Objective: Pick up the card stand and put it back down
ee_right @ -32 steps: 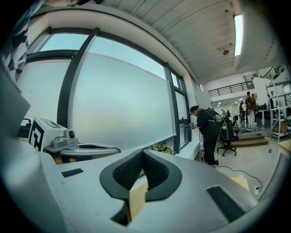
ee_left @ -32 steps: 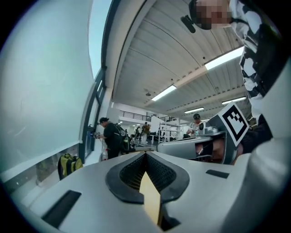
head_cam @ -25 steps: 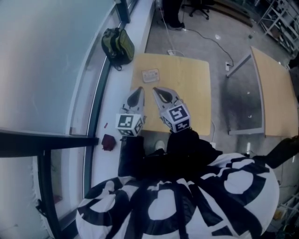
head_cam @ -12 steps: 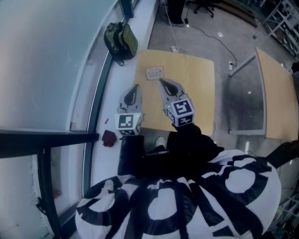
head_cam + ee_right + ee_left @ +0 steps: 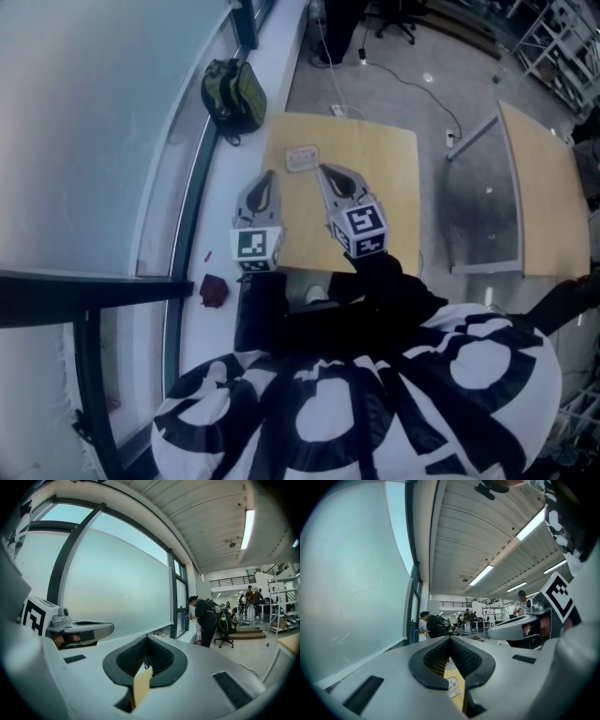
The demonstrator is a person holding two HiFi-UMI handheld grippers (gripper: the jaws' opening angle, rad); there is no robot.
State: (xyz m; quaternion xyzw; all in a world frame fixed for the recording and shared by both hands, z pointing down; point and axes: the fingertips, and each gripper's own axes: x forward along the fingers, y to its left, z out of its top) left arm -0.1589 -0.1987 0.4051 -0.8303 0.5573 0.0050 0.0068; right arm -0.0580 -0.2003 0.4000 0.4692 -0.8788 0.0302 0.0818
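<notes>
The card stand (image 5: 302, 157) is a small pale card lying flat near the far left corner of the small wooden table (image 5: 384, 187). My left gripper (image 5: 267, 175) hovers at the table's left edge, short of the stand, shut with nothing in it. My right gripper (image 5: 325, 170) hangs just right of the stand and a little nearer, also shut and empty. In the left gripper view the pads (image 5: 461, 656) meet at the tip of the left gripper (image 5: 450, 638), and a white printed card (image 5: 453, 687) on the wood shows below them. The right gripper (image 5: 147, 637) shows only a sliver of tabletop (image 5: 140, 686).
A green bag (image 5: 234, 94) lies on the white window ledge at the far left, and a dark red thing (image 5: 213, 289) sits on the ledge nearer me. A second wooden table (image 5: 539, 197) stands to the right. A cable (image 5: 412, 80) runs over the floor. A person (image 5: 206, 620) stands far off.
Both grippers have edged forward over the table and slightly up, so the right one now sits closer to the card stand. Both stayed shut.
</notes>
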